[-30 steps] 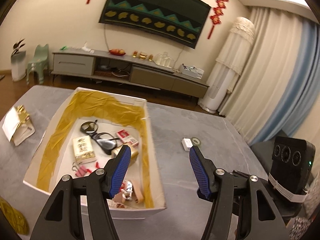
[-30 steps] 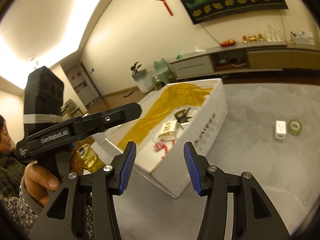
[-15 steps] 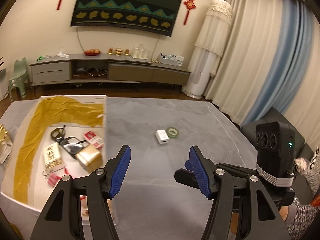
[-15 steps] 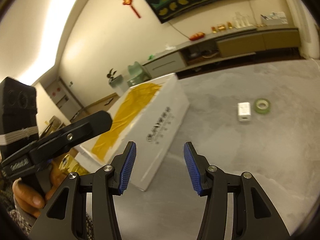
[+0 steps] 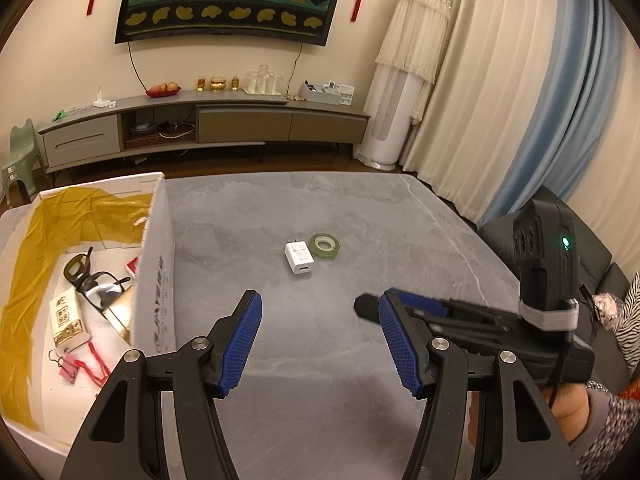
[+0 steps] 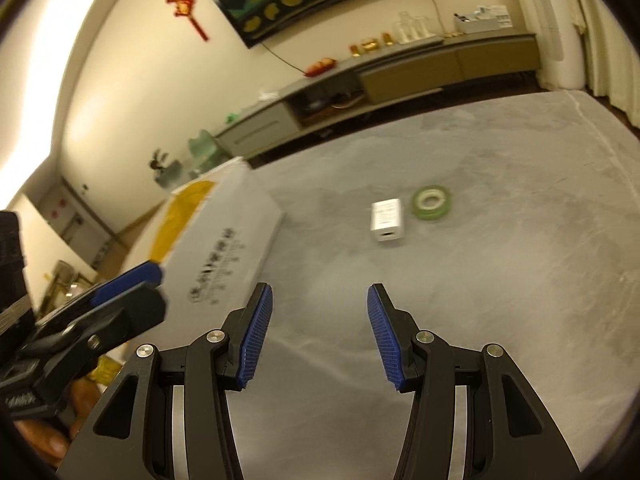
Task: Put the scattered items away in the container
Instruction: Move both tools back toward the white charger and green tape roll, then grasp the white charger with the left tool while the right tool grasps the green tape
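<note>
A white charger plug (image 5: 299,258) (image 6: 387,220) and a green tape roll (image 5: 325,245) (image 6: 432,202) lie side by side on the grey table. The white box (image 5: 158,276) (image 6: 224,248) with gold lining stands at the left, holding sunglasses (image 5: 86,274), a small carton, pink clips and other bits. My left gripper (image 5: 320,340) is open and empty, right of the box and short of the plug. My right gripper (image 6: 318,334) is open and empty too, aimed toward the plug; its body shows at the right in the left wrist view.
The grey table (image 5: 360,208) ends at the far side and right, with a dark sofa (image 5: 504,228) beyond the right edge. A TV cabinet (image 5: 200,124), curtains and a standing air conditioner line the far wall. A hand holds each gripper.
Both grippers have swung right, away from the box and toward the plug and tape. The box has slid to the left of both views. Both jaws stayed open.
</note>
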Action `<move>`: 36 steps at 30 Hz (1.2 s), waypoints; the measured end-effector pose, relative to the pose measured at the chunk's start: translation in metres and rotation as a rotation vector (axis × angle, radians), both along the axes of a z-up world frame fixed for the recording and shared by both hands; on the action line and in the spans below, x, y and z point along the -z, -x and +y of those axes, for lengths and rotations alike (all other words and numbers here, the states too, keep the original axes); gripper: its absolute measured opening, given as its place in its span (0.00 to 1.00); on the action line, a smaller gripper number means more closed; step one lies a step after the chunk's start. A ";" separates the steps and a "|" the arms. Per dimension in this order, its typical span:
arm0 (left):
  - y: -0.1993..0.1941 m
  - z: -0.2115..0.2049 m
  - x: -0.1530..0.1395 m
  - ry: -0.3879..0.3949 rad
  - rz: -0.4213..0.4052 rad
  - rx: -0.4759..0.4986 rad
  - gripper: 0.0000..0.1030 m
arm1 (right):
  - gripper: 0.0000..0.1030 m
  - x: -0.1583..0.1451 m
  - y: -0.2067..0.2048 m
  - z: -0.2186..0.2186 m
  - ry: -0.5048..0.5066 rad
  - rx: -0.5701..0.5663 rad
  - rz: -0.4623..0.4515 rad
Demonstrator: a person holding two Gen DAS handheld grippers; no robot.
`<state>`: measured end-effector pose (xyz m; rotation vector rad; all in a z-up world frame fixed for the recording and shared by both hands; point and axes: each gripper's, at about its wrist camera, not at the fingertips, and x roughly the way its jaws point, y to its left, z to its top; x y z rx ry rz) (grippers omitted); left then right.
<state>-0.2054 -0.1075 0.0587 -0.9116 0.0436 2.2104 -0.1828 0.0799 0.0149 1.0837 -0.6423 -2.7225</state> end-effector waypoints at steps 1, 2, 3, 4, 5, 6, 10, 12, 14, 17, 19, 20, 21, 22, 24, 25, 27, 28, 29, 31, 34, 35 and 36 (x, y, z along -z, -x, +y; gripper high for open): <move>0.002 0.002 0.003 0.005 -0.006 0.001 0.60 | 0.52 0.001 0.004 0.003 -0.015 0.008 -0.008; 0.003 0.002 0.005 0.010 -0.013 0.001 0.60 | 0.52 0.001 0.009 0.006 -0.033 0.018 -0.016; 0.005 0.003 0.008 0.014 -0.020 0.002 0.60 | 0.52 0.002 0.014 0.010 -0.049 0.028 -0.023; 0.006 0.004 0.010 0.016 -0.026 0.003 0.60 | 0.52 0.002 0.019 0.015 -0.062 0.037 -0.027; 0.006 0.004 0.012 0.016 -0.032 0.003 0.60 | 0.52 0.002 0.024 0.019 -0.076 0.046 -0.030; 0.008 0.005 0.013 0.014 -0.040 0.004 0.60 | 0.51 0.001 0.029 0.023 -0.090 0.056 -0.034; 0.011 0.006 0.019 0.003 -0.068 0.014 0.60 | 0.50 0.003 0.054 0.037 -0.139 0.074 -0.052; 0.012 0.009 0.022 0.005 -0.077 0.019 0.60 | 0.50 0.005 0.067 0.042 -0.172 0.072 -0.057; 0.014 0.011 0.025 0.007 -0.087 0.025 0.60 | 0.48 0.007 0.078 0.047 -0.190 0.068 -0.066; 0.020 0.016 0.033 0.001 -0.112 0.025 0.60 | 0.45 0.013 0.091 0.055 -0.199 0.072 -0.085; 0.028 0.022 0.039 -0.011 -0.134 0.019 0.60 | 0.44 0.018 0.099 0.061 -0.195 0.073 -0.100; 0.032 0.026 0.042 -0.015 -0.144 0.017 0.60 | 0.44 0.020 0.102 0.064 -0.195 0.072 -0.106; 0.037 0.032 0.044 -0.018 -0.155 0.017 0.60 | 0.44 0.022 0.105 0.066 -0.195 0.070 -0.112; 0.042 0.039 0.047 -0.020 -0.166 0.018 0.60 | 0.43 0.025 0.108 0.067 -0.198 0.069 -0.118; 0.050 0.055 0.052 -0.020 -0.178 0.026 0.60 | 0.41 0.029 0.115 0.070 -0.215 0.062 -0.128; 0.054 0.064 0.055 -0.010 -0.169 0.031 0.60 | 0.39 0.030 0.118 0.072 -0.224 0.057 -0.132; 0.060 0.076 0.062 0.011 -0.158 0.026 0.60 | 0.38 0.036 0.125 0.073 -0.237 0.037 -0.146; 0.065 0.082 0.069 0.018 -0.166 0.023 0.60 | 0.36 0.038 0.127 0.073 -0.241 0.030 -0.151; 0.069 0.085 0.075 0.028 -0.172 0.014 0.60 | 0.36 0.040 0.129 0.074 -0.245 0.023 -0.155; 0.078 0.090 0.089 0.050 -0.184 -0.008 0.60 | 0.35 0.045 0.135 0.073 -0.253 0.004 -0.164; 0.094 0.093 0.106 0.069 -0.211 -0.052 0.60 | 0.35 0.049 0.142 0.072 -0.265 -0.007 -0.167; 0.099 0.094 0.109 0.061 -0.218 -0.061 0.60 | 0.35 0.050 0.144 0.073 -0.272 -0.007 -0.166; 0.103 0.095 0.110 0.054 -0.220 -0.070 0.60 | 0.35 0.051 0.146 0.073 -0.279 -0.008 -0.164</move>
